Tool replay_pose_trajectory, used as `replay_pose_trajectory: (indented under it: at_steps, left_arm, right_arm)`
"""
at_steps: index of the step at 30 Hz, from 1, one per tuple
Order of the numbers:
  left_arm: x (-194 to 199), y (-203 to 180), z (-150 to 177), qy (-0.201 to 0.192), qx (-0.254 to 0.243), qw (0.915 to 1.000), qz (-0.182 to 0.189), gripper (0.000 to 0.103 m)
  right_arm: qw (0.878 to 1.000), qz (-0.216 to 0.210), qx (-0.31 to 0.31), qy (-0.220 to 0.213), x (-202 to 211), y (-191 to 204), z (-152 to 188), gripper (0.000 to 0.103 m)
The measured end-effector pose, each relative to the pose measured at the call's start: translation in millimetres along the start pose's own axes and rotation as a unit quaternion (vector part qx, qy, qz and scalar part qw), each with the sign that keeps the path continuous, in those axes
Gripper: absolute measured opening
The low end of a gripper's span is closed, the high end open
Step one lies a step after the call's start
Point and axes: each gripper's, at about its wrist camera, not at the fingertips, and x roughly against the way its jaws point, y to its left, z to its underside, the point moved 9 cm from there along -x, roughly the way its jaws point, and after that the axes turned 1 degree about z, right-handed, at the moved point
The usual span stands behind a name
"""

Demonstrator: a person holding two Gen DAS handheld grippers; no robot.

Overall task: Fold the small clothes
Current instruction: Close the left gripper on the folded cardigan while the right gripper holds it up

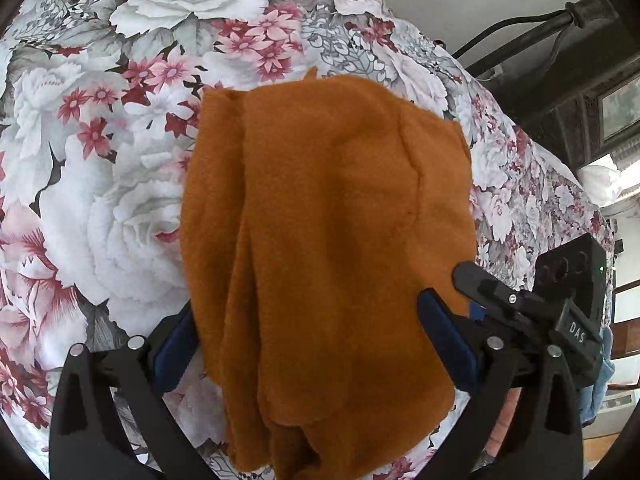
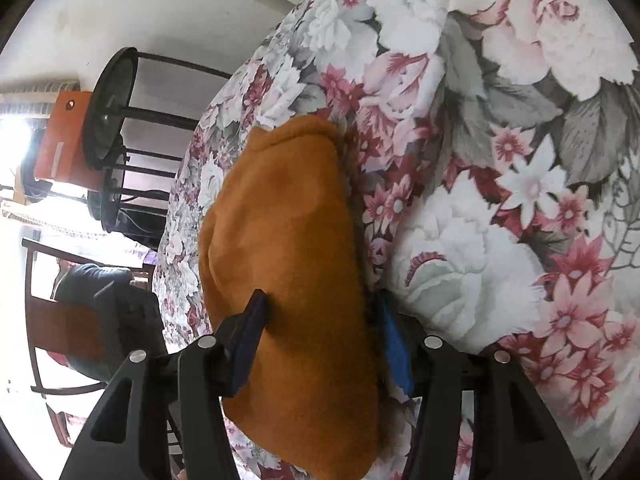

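Observation:
An orange fleece garment lies folded in layers on a floral bedsheet. My left gripper has its blue-padded fingers spread wide on either side of the cloth, which drapes between them. The right gripper shows at the garment's right edge in this view. In the right wrist view the same garment sits between the right gripper's blue pads, which press on its folded bundle from both sides. The lower edge of the cloth is hidden under the fingers.
The floral sheet covers a bed whose edge drops off at the left in the right wrist view. A dark metal stand, an orange box and a wooden chair stand beyond it. A dark bed frame is at the far right.

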Motion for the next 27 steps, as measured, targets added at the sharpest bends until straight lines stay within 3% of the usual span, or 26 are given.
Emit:
replay_pose_trajectory:
  at_steps: [3, 13, 20, 27]
  left_arm:
    - [-1, -12, 3, 0.004, -0.016, 0.9998, 0.012, 0.096]
    - [-7, -7, 1, -0.004, -0.034, 0.9992, -0.022, 0.087]
    - [1, -12, -2, -0.012, -0.037, 0.9991, -0.016, 0.062]
    - [18, -19, -4, -0.023, -0.045, 0.9982, -0.034, 0.045]
  right_arm:
    - [1.0, 0.003, 0.015, 0.011, -6, 5, 5, 0.057]
    - [0.999, 0.021, 0.038, 0.011, -12, 3, 8, 0.05]
    - [0.998, 0.042, 0.049, 0.004, -12, 9, 9, 0.042]
    - [0.996, 0.066, 0.066, -0.007, -3, 22, 9, 0.038]
